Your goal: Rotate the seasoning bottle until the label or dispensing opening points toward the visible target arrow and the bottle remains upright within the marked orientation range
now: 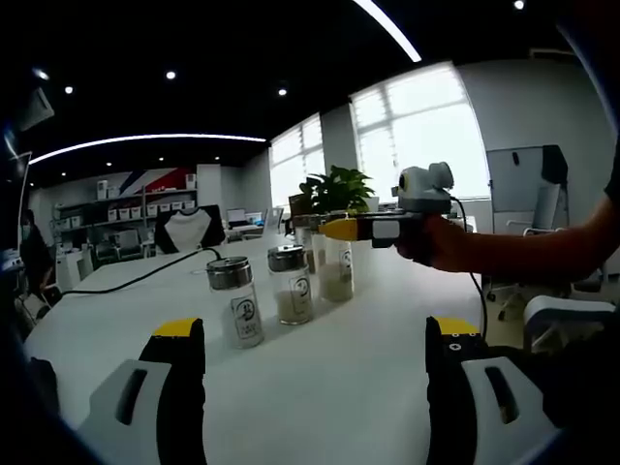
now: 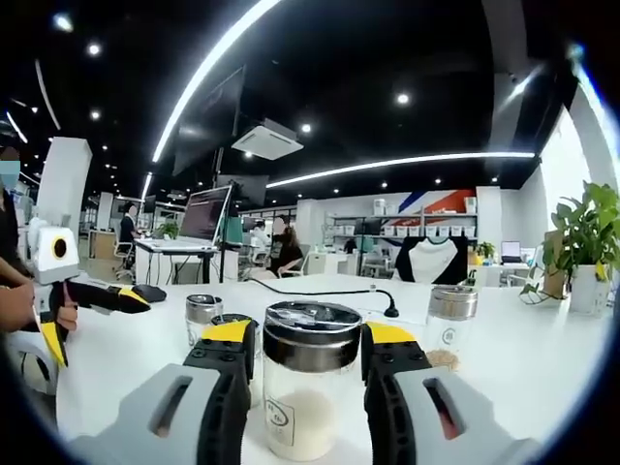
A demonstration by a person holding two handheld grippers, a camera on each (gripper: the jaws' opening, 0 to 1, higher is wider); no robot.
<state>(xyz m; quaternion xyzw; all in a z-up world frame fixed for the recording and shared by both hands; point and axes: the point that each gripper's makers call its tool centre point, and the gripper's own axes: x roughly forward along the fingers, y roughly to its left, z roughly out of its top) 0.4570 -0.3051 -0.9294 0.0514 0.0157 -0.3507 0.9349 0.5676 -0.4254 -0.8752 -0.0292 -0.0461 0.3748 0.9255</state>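
Observation:
A clear seasoning bottle with a metal lid and pale powder stands upright on the white table. My right gripper has a yellow-tipped jaw tight against each side of its lid, shut on it. In the left gripper view this bottle is the farthest of a row of three, and the right gripper reaches its top from the right, held by a hand. My left gripper hangs low over the table with its jaws wide apart and nothing between them, short of the nearest bottle.
A second bottle stands mid-row. Beyond the held one are more bottles. A black cable crosses the table's far side. A potted plant stands behind the row. The left gripper shows at the left.

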